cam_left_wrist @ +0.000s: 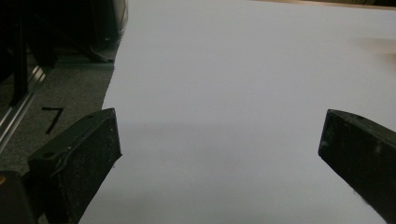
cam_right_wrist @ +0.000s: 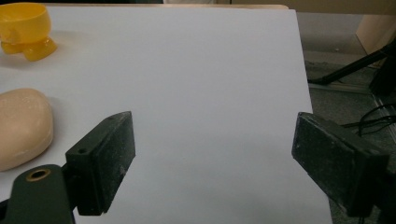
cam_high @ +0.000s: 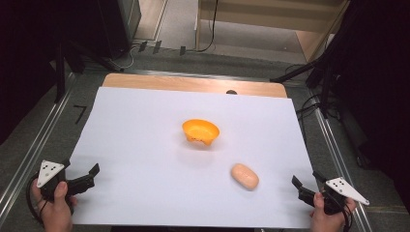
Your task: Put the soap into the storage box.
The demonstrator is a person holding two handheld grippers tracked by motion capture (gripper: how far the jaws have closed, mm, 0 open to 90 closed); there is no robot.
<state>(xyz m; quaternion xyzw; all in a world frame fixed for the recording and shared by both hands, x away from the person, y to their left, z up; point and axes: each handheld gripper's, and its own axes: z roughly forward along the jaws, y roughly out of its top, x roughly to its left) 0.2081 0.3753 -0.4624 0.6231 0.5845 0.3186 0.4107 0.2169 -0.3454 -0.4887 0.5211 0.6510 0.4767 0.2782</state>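
The soap (cam_right_wrist: 22, 127) is cut off at the frame's edge, lying just left of the wide, empty right gripper (cam_right_wrist: 212, 161).

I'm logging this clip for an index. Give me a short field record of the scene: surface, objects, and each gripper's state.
surface: white sheet over a wooden table
bowl: orange bowl, near the middle, upright
other object: pale oval bread roll, nearer the person than the bowl, apart from it
left gripper: jaws open, nothing between them
right gripper: jaws open, nothing between them, beside the roll
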